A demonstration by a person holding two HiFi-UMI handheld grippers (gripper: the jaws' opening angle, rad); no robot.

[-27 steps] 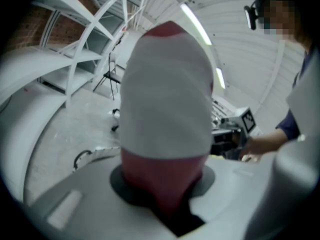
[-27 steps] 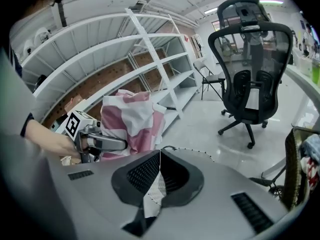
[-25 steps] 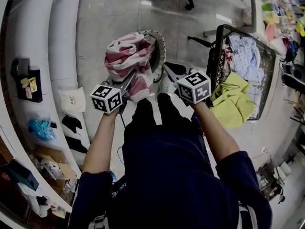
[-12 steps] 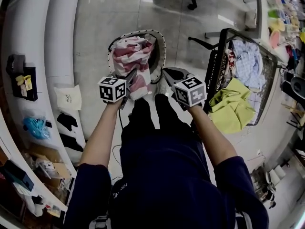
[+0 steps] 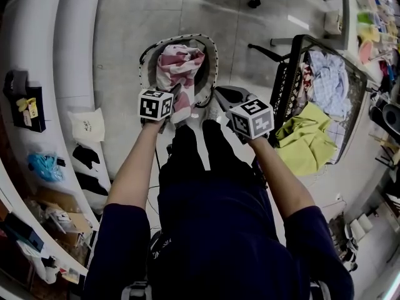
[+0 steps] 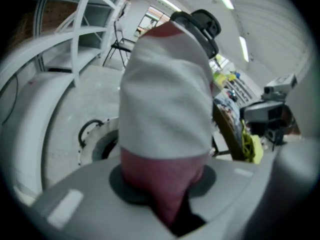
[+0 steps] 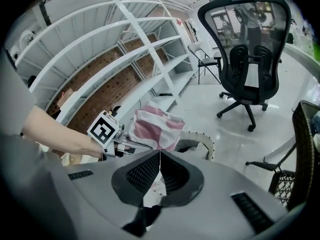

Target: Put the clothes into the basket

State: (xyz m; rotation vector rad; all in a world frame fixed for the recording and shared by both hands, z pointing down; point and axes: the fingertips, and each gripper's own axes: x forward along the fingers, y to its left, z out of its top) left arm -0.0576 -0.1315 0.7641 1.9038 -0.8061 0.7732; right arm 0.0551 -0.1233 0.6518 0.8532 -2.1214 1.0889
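L tool (image 6: pixel 162 189) clamped on pink-white cloth (image 5: pixel 180 64). Cloth over mouth of white basket (image 5: pixel 211 61) on floor (image 5: pixel 144 17), lower part likely inside. R tool (image 7: pixel 159 171) jaws together, empty, beside rim. Step: drop-off. Next: release w/ cloth within rim, then fetch more from black wire bin (image 5: pixel 282 89).

1. A workroom or lab with an office feel, not a home.
2. Tall white shelves (image 7: pixel 125 49) line the left side, cluttered with small things (image 5: pixel 47 167).
3. A black office chair (image 7: pixel 247 49) stands far off on the glossy tiled floor (image 5: pixel 144 11).
4. A crowded table (image 5: pixel 345 8) stands at the far right, with strip lights (image 6: pixel 243 49) overhead.
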